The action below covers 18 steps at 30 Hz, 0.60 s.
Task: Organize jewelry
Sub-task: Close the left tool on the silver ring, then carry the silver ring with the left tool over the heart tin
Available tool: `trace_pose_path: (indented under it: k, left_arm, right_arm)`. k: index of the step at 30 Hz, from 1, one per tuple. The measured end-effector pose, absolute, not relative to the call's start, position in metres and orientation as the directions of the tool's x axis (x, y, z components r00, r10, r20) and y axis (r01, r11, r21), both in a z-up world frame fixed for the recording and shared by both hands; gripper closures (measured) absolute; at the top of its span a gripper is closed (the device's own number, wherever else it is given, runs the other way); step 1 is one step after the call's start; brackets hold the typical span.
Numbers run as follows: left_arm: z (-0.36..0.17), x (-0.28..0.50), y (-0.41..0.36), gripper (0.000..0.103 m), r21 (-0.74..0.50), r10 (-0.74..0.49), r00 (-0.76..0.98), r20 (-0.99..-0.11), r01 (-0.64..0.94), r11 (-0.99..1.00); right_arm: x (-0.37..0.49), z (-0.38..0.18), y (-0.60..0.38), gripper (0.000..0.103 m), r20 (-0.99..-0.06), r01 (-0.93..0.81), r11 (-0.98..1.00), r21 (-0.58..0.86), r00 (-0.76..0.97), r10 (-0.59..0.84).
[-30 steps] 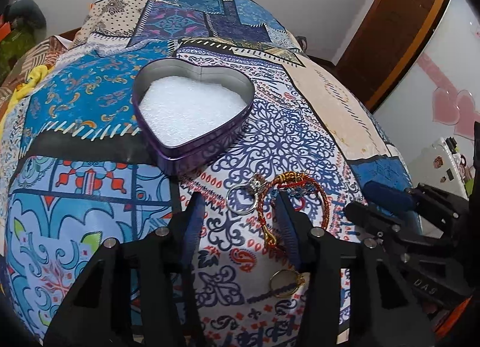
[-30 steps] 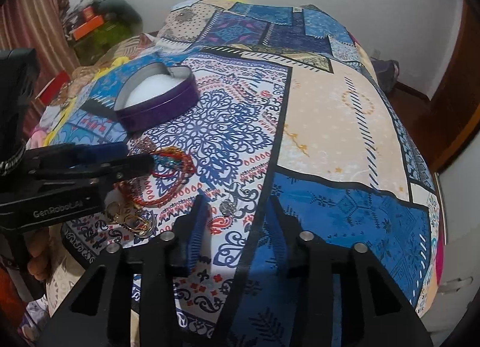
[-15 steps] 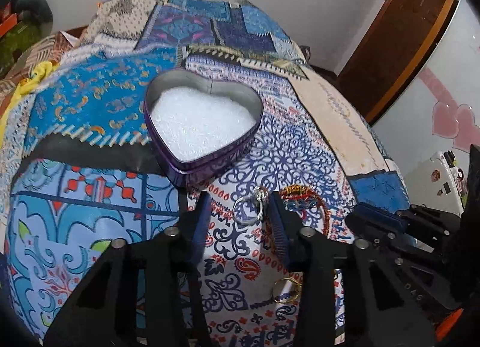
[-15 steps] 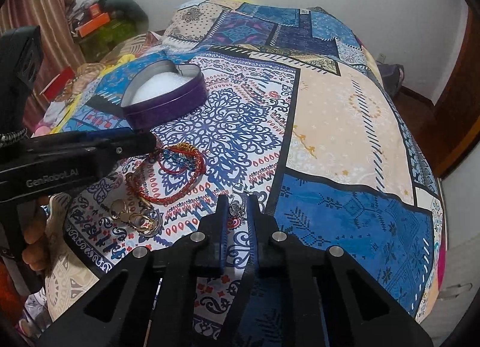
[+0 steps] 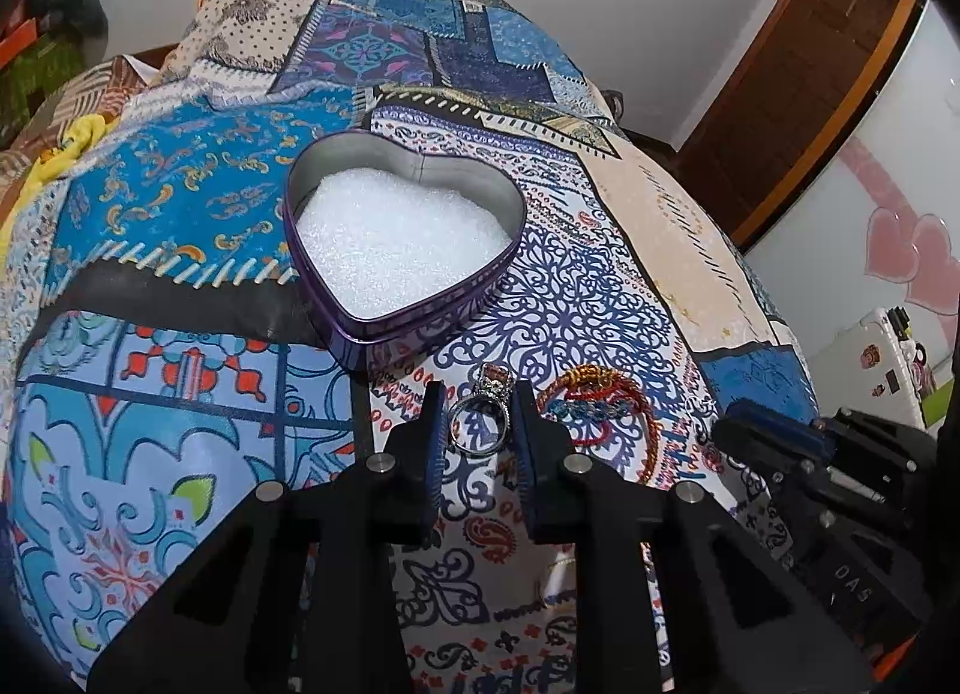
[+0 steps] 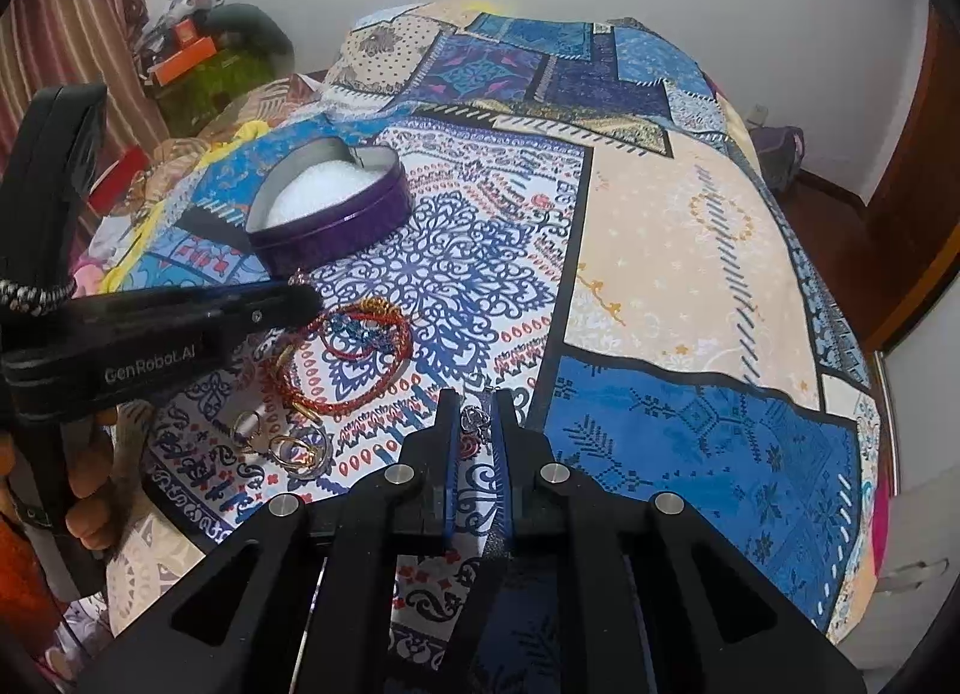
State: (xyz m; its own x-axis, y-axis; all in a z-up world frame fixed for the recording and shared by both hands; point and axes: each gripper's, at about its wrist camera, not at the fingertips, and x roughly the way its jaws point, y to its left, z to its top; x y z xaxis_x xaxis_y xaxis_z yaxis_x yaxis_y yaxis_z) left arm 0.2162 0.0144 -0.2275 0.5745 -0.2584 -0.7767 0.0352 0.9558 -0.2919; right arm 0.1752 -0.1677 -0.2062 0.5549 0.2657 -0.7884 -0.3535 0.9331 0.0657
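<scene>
Patchwork bedspread (image 5: 600,298) in blues and creams covers the bed, with a purple heart-shaped tin (image 5: 402,241) lined in white foam sitting open at about 12 o'clock from the left tool (image 5: 478,424). That tool's jaws are closing around a silver ring with a stone (image 5: 480,424), which stands between the pads, apparently just touched on both sides. At its 3 o'clock lie red and gold bracelets (image 5: 600,406). The right tool (image 6: 474,424) is narrowed to a slit on a small silver piece (image 6: 474,419), too small to identify, with gold rings (image 6: 294,448) at its 9 o'clock. The ring is probably light, stiff and slippery, so pinching across the band should hold it better than gripping the stone.
</scene>
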Motion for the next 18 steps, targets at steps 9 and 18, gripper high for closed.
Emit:
trace_pose_path:
  k: [9,18]
  left_arm:
    - [-0.193,0.199,0.024,0.083,-0.256,-0.219,0.652,-0.726,0.039,0.966]
    - [-0.162,0.190,0.039,0.083,-0.230,-0.174,0.717,-0.675,0.019,0.973]
  right_arm:
    - [0.173,-0.179,-0.163,0.094,-0.746,-0.347,0.936,0.053,0.609,0.268]
    - [0.177,-0.145,-0.143,0.094,-0.679,-0.381,0.924,0.037,0.669,0.303]
